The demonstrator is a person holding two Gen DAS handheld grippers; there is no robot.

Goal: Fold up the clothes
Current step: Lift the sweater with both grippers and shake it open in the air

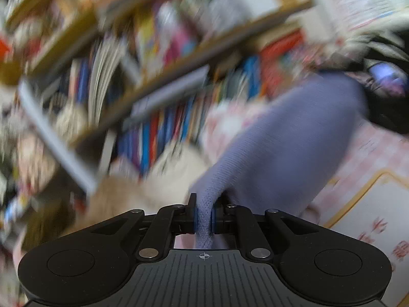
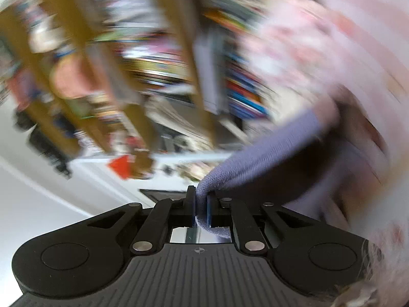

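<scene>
A lavender knit garment (image 1: 288, 138) stretches up and to the right from my left gripper (image 1: 203, 206), which is shut on a pinched strip of it. At its far end another gripper (image 1: 386, 76) shows blurred at the upper right, held by a person in dark clothing. In the right wrist view the same lavender garment (image 2: 271, 153) runs off to the right, and my right gripper (image 2: 200, 202) is shut on its rolled edge. Both views are blurred by motion.
A tall wooden bookshelf (image 1: 163, 76) packed with books fills the background, and the bookshelf (image 2: 143, 58) is tilted in the right wrist view. A pink patterned bedcover (image 1: 368, 153) lies below the garment. A pink patterned cloth (image 2: 319, 51) shows on the right. A white wall (image 2: 38, 197) is at lower left.
</scene>
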